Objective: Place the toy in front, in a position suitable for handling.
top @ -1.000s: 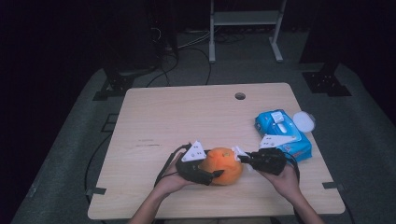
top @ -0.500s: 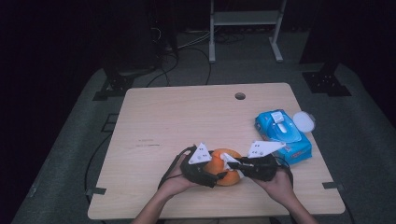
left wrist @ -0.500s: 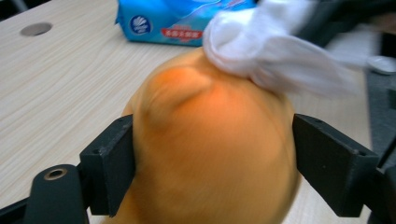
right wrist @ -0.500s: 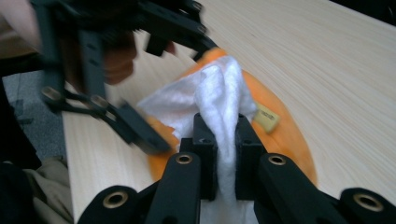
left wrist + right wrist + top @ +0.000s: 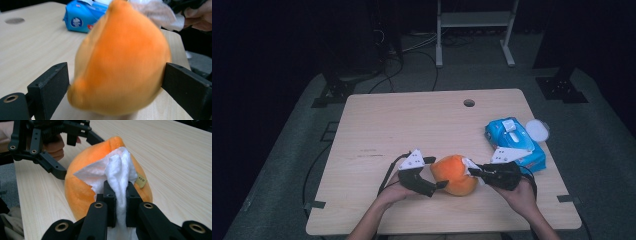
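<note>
The right gripper (image 5: pixel 117 212) has its jaws closed on one white wipe (image 5: pixel 117 170), pressed against one orange plush toy (image 5: pixel 455 174). The left gripper (image 5: pixel 115 82) has its jaws spread, touching the toy on both sides. One blue wipe pack (image 5: pixel 514 142) and one white lid (image 5: pixel 537 129) lie at the right of the surface (image 5: pixel 412 120).

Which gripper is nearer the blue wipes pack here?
Right. The right gripper sits just in front of the blue wipes pack, pinching a white wipe; the left gripper is beyond the orange plush, clamping it.
</note>
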A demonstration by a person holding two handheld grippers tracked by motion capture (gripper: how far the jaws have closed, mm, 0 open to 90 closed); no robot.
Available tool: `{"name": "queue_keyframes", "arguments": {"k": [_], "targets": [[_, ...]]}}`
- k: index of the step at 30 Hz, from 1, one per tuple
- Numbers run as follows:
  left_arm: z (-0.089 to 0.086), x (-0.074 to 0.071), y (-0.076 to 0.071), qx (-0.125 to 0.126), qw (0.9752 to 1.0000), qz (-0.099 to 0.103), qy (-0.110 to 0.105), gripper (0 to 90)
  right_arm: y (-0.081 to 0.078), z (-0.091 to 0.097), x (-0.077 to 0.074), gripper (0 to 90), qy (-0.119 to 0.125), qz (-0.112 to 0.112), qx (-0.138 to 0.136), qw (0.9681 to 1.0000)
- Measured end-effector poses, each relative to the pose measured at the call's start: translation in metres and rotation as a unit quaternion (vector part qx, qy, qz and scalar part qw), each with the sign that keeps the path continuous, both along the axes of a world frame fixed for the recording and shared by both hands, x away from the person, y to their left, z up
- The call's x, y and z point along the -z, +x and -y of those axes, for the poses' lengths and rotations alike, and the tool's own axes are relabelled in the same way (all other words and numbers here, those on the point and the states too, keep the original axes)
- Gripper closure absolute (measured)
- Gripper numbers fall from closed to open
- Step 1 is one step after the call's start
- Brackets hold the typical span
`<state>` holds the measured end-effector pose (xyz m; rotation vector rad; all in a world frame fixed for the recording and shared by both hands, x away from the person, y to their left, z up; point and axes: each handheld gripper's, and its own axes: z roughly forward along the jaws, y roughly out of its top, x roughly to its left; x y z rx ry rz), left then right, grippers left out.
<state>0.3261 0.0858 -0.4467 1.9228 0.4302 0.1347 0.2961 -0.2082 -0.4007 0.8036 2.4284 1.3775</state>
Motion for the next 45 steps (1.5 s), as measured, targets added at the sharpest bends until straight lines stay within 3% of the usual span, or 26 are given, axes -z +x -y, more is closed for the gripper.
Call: {"name": "queue_keyframes", "arguments": {"k": [4,8,12,14,16,18,20,21,24,28,30,32,35,37,38,40,42,45], "targets": [[0.007,0.011,0.004,0.006,0.9994,-0.034,-0.01,6.5,0.002,0.008,0.001,82.0,0.006,-0.01,0.004,0.9999],[0.014,-0.007,-0.004,0.013,0.9996,-0.026,0.006,15.6,0.001,0.009,-0.003,82.0,0.02,-0.009,0.004,0.9997],[0.007,-0.042,-0.017,0.012,0.9999,0.0,-0.003,17.6,-0.002,0.009,-0.009,82.1,0.048,-0.012,-0.003,0.9988],[0.003,-0.047,-0.019,0.015,0.9999,0.006,-0.001,17.6,-0.001,0.008,-0.008,82.0,0.055,-0.017,-0.005,0.9983],[0.003,-0.044,-0.019,0.001,0.9997,0.012,0.022,17.8,0.003,0.006,-0.001,82.0,0.051,-0.03,-0.003,0.9982],[0.008,-0.033,-0.018,-0.015,0.9978,0.02,0.061,19.9,0.008,0.002,0.009,82.0,0.036,-0.049,-0.004,0.9981],[0.01,-0.029,-0.018,-0.027,0.998,0.022,0.052,20.4,0.009,0.0,0.012,82.0,0.038,-0.053,-0.002,0.9979],[0.01,-0.029,-0.017,-0.034,0.9979,0.021,0.052,20.5,0.007,-0.001,0.009,82.0,0.031,-0.043,0.0,0.9986],[0.016,-0.028,-0.018,-0.043,0.9979,0.022,0.044,21.4,-0.002,-0.007,-0.004,82.0,0.048,-0.021,-0.02,0.9984],[0.023,-0.03,-0.025,-0.022,0.9962,0.047,0.07,19.3,-0.011,-0.026,-0.009,82.0,0.006,0.01,-0.041,0.9991],[0.017,-0.032,-0.023,-0.012,0.9977,0.044,0.05,16.7,-0.009,-0.024,-0.006,82.0,0.008,0.004,-0.041,0.9991],[0.013,-0.033,-0.019,-0.021,0.9988,0.037,0.025,14.7,-0.007,-0.018,-0.005,82.0,0.008,0.001,-0.033,0.9994],[0.018,-0.024,-0.017,-0.024,0.9977,0.045,0.044,10.0,-0.005,-0.012,-0.003,82.0,0.019,-0.008,-0.028,0.9994],[0.024,-0.014,-0.019,-0.02,0.9961,0.058,0.063,9.7,-0.008,-0.018,-0.004,81.8,0.021,-0.006,-0.044,0.9988],[0.025,-0.012,-0.02,-0.02,0.9955,0.066,0.066,11.9,-0.011,-0.022,-0.005,81.8,0.009,0.004,-0.049,0.9987],[0.023,-0.015,-0.02,-0.024,0.9959,0.057,0.066,17.5,-0.012,-0.025,-0.006,81.9,-0.01,0.018,-0.049,0.9986],[0.021,-0.016,-0.019,-0.025,0.9964,0.048,0.065,20.0,-0.008,-0.018,-0.008,82.0,0.001,0.014,-0.038,0.9992],[0.018,-0.016,-0.02,-0.009,0.9967,0.048,0.064,20.3,-0.001,-0.006,-0.008,81.8,-0.002,0.014,-0.011,0.9998]]}}
